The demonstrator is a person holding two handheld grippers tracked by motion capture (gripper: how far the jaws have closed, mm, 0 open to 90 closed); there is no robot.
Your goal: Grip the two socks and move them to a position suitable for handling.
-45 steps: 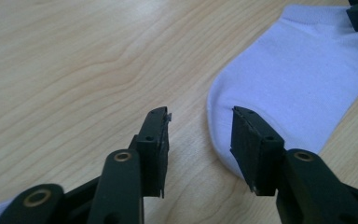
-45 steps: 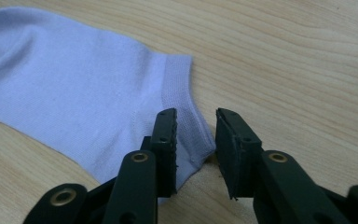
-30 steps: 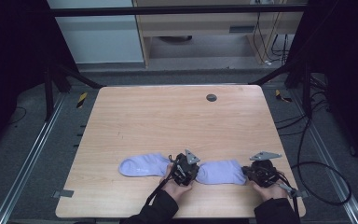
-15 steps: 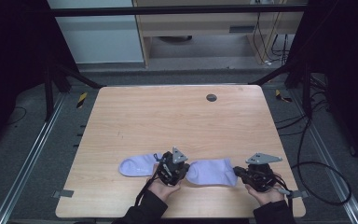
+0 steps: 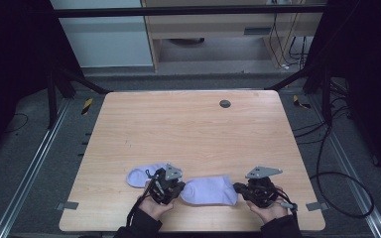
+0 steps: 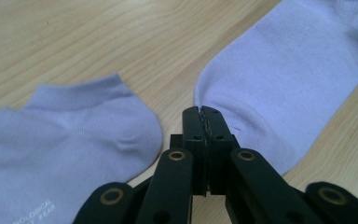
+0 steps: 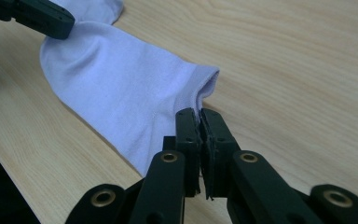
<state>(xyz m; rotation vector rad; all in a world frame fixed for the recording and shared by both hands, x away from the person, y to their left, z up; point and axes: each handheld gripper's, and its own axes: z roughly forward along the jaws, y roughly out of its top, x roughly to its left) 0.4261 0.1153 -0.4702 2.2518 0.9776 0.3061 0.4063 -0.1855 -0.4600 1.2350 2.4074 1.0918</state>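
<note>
Near the tabletop's (image 5: 198,134) front edge, the left claw (image 6: 201,110) and right claw (image 7: 199,113) are each pinching an end of one lilac sock (image 5: 209,190), carrying it toward its mate (image 5: 140,176), with aligning them likely coming next.

Both socks (image 6: 70,140) (image 6: 289,84): soft knit cloth, pale lilac, matt, fine rib at the cuffs. Table (image 5: 188,134): light wood-grain top, smooth, low sheen. Left gripper (image 6: 201,114) and right gripper (image 7: 199,116): black matt plastic-looking jaws with brass-coloured rivet rings; grey matt plate on top of each in the high view. Floor around: dark, rough-looking carpet.
</note>
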